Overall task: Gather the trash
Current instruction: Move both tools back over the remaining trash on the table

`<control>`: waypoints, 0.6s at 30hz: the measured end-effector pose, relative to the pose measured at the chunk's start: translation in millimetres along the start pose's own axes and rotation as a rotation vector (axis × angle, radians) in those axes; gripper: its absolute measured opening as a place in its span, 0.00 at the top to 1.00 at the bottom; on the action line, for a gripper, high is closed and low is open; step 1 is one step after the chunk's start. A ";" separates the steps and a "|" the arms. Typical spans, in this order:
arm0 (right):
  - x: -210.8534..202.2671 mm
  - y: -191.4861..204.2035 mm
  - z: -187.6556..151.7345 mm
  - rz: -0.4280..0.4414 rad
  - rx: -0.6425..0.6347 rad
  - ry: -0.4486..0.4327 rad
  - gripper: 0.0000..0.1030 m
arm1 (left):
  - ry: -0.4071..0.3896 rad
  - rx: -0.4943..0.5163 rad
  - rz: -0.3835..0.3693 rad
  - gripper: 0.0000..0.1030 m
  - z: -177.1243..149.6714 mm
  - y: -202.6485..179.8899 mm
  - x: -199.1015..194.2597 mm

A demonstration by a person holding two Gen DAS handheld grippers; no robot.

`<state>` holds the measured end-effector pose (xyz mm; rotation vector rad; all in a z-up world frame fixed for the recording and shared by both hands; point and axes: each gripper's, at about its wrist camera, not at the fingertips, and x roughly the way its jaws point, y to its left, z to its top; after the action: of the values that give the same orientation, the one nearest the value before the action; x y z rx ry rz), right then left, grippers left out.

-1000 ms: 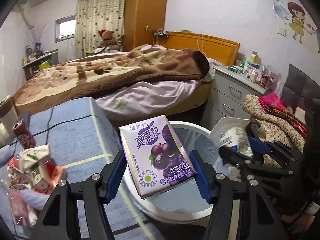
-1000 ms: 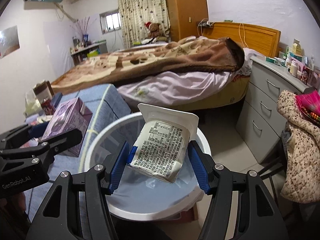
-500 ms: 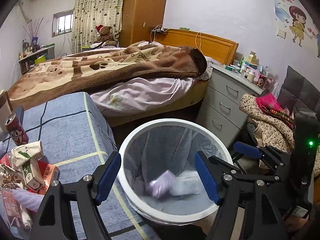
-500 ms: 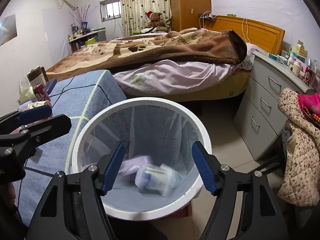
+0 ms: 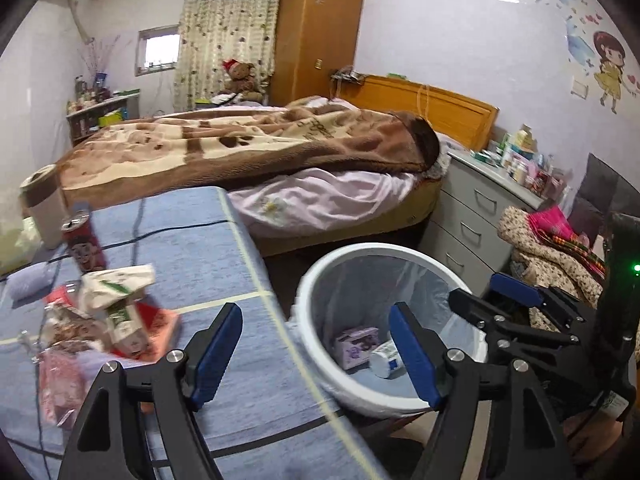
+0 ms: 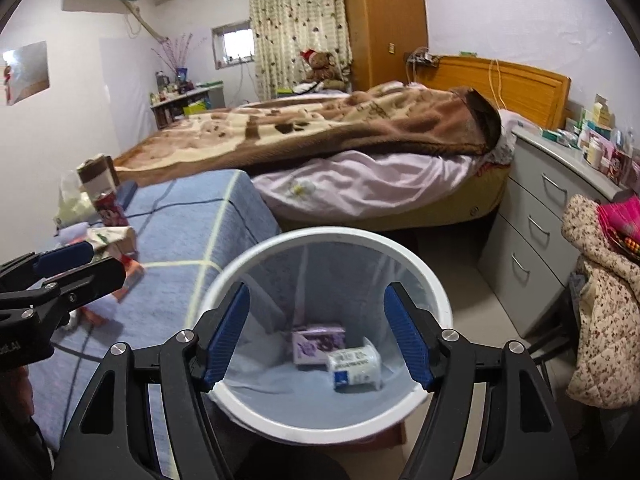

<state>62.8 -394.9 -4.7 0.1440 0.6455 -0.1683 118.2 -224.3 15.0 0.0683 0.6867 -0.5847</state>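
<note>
A white trash bin (image 6: 434,280) with a clear liner stands on the floor beside the blue-covered table (image 5: 200,248). A purple grape-drink carton (image 6: 318,344) and a white cup (image 6: 354,364) lie at its bottom; both also show in the left wrist view, carton (image 5: 356,346) and cup (image 5: 386,360). My right gripper (image 6: 318,344) is open and empty above the bin. My left gripper (image 5: 316,354) is open and empty over the table edge next to the bin (image 5: 320,276). A pile of wrappers and cartons (image 5: 108,312) and a red can (image 5: 84,240) lie on the table to the left.
A bed with a brown blanket (image 5: 248,148) stands behind the table. A grey drawer chest (image 6: 540,216) with bottles on top is at the right, with a chair draped in floral clothing (image 6: 600,320) in front of it. A paper roll (image 5: 44,204) stands at the table's far left.
Both grippers opened and dropped the purple carton and the white cup into the bin, where they now lie still. The left gripper has swung left toward the table.
</note>
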 end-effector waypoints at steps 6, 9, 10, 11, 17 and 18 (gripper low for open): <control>1.9 31.7 1.1 0.061 -0.053 -0.042 0.31 | -0.031 -0.042 0.057 0.27 -7.4 34.1 -25.8; 7.3 48.4 0.3 0.103 -0.078 -0.038 0.31 | -0.034 -0.067 0.099 0.27 -14.3 54.5 -36.6; 9.7 53.9 0.3 0.115 -0.085 -0.035 0.31 | -0.034 -0.079 0.113 0.27 -17.0 62.9 -40.3; 9.5 58.1 -0.9 0.124 -0.087 -0.033 0.31 | -0.035 -0.089 0.128 0.27 -19.7 70.8 -43.7; 18.0 89.7 -1.7 0.199 -0.134 -0.024 0.31 | -0.052 -0.142 0.221 0.27 -32.5 111.5 -63.7; 17.9 95.2 -2.1 0.213 -0.142 -0.030 0.31 | -0.053 -0.151 0.229 0.27 -33.0 117.2 -66.0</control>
<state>94.7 -303.5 -9.5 0.0726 0.6060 0.0804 120.3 -85.8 14.9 -0.0100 0.6592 -0.3132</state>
